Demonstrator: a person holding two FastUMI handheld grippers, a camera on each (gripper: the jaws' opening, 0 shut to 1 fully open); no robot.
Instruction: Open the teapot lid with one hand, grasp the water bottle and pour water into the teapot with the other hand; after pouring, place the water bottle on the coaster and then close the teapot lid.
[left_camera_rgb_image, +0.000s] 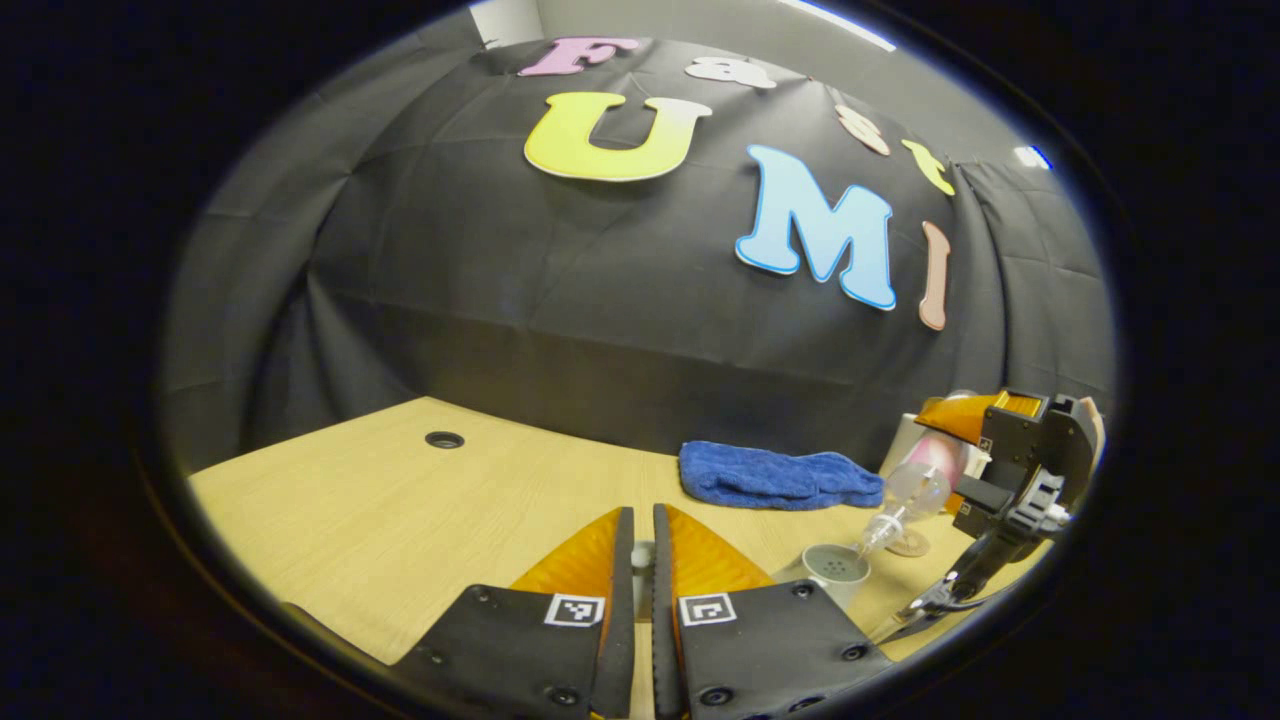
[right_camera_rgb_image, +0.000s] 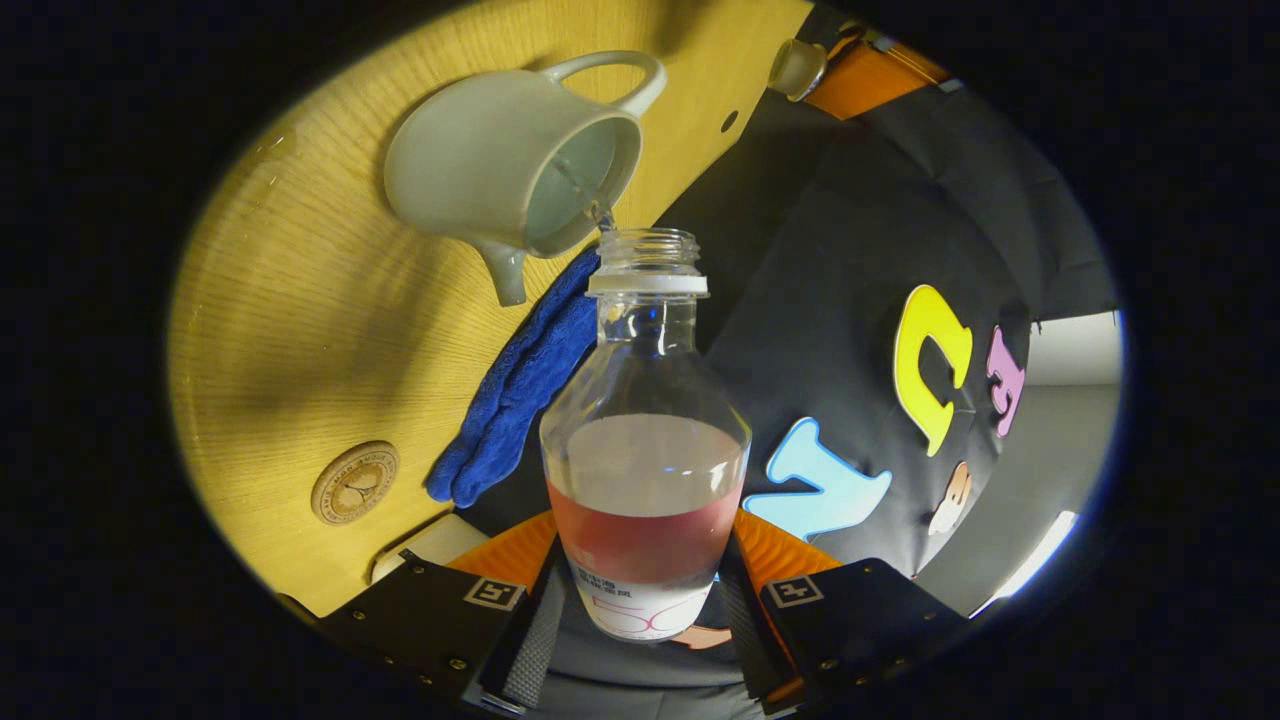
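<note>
The white teapot (right_camera_rgb_image: 480, 160) stands on the wooden table with its top uncovered; in the left gripper view the teapot (left_camera_rgb_image: 838, 570) shows its strainer holes. My right gripper (right_camera_rgb_image: 645, 530) is shut on the clear water bottle (right_camera_rgb_image: 645, 440), which is uncapped and tilted with its mouth at the teapot's rim. A thin trickle runs into the pot. My left gripper (left_camera_rgb_image: 643, 520) is shut on the teapot lid (right_camera_rgb_image: 797, 68), held away from the pot; a pale bit of the lid (left_camera_rgb_image: 643, 556) shows between its fingers. The round coaster (right_camera_rgb_image: 355, 483) lies bare on the table.
A folded blue towel (left_camera_rgb_image: 778, 476) lies by the black back wall, behind the teapot and coaster (left_camera_rgb_image: 910, 545). A small round hole (left_camera_rgb_image: 444, 439) sits in the tabletop at far left. A white flat object (right_camera_rgb_image: 430, 542) lies near the coaster.
</note>
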